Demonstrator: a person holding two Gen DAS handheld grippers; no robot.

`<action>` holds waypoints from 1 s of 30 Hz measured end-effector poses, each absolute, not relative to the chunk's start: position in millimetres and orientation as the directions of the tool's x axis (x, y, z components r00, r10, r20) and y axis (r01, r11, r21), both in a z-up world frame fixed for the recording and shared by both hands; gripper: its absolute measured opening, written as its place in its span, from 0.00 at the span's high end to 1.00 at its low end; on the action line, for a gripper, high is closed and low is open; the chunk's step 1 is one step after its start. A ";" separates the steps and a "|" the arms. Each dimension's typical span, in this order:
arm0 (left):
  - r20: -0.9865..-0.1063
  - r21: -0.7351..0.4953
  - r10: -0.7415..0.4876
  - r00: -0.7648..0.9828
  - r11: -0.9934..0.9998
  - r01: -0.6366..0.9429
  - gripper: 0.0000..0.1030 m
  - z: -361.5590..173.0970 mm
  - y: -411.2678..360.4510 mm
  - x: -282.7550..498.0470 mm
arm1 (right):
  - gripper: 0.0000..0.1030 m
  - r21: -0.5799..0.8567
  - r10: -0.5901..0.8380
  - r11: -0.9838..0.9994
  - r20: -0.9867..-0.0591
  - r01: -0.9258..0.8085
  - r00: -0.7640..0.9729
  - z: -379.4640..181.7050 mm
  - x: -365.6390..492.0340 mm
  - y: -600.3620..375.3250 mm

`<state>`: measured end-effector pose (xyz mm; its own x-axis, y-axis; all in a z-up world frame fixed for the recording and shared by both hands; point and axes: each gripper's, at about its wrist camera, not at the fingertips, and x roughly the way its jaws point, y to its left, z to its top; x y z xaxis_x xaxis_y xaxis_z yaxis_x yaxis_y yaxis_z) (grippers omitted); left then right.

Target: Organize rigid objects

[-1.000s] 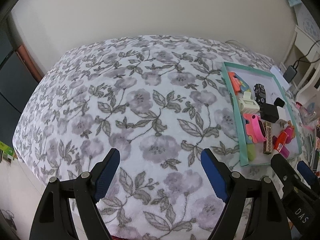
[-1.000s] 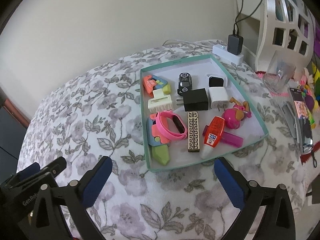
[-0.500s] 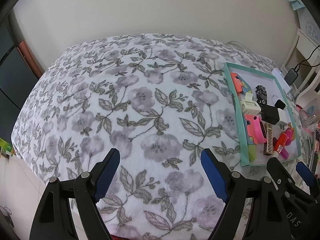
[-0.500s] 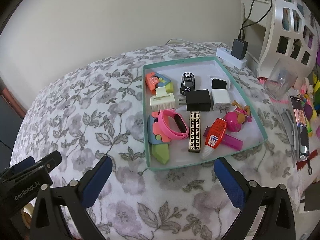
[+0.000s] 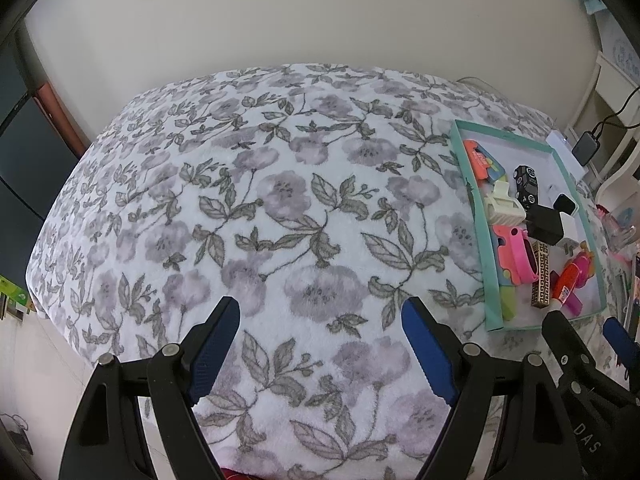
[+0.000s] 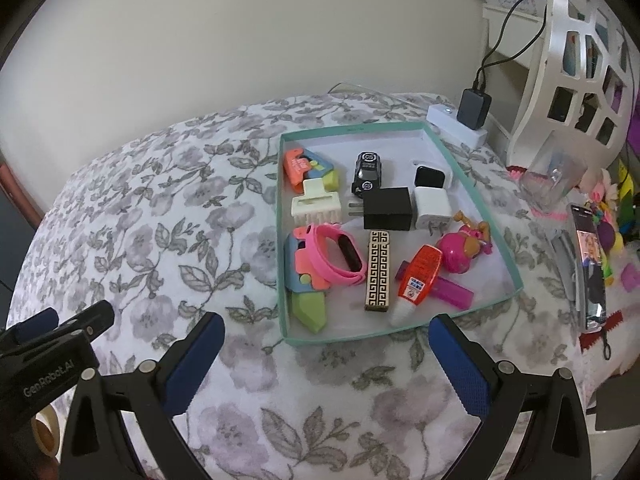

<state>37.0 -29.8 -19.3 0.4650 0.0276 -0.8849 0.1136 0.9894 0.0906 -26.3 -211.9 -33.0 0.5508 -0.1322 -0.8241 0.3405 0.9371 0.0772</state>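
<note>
A shallow teal-rimmed tray (image 6: 478, 196) lies on the flowered blanket (image 6: 168, 240) and holds several small items: a pink wristband (image 6: 340, 260), a black charger (image 6: 388, 208), a white charger (image 6: 432, 206), a black toy car (image 6: 367, 170), a cream hair clip (image 6: 316, 204), a gold-patterned bar (image 6: 378, 272) and an orange-capped tube (image 6: 416, 284). My right gripper (image 6: 324, 360) hangs open just in front of the tray's near edge, nothing between its fingers. My left gripper (image 5: 320, 348) is open over bare blanket, left of the tray (image 5: 486, 264).
A white power strip (image 6: 456, 124) with a dark plug sits behind the tray. To the right stand a clear cup (image 6: 552, 176), a phone (image 6: 590, 268) and a white lattice shelf (image 6: 580, 52). A pale wall runs behind the bed.
The right wrist view has rolled slightly, so the tray sits a little more upright in it. Both grippers stay open and in place.
</note>
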 end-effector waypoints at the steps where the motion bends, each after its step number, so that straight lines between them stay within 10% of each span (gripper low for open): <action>1: -0.885 0.092 0.029 0.465 0.989 0.114 0.19 -19.9 -29.7 37.1 | 0.00 0.078 -0.132 0.936 -0.825 0.342 0.549 -33.4 -26.2 -212.4; 30: -0.888 0.114 0.060 0.456 0.989 0.092 0.19 -21.7 -25.4 38.5 | 0.00 0.067 -0.145 0.935 -0.824 0.348 0.547 -33.8 -26.9 -214.2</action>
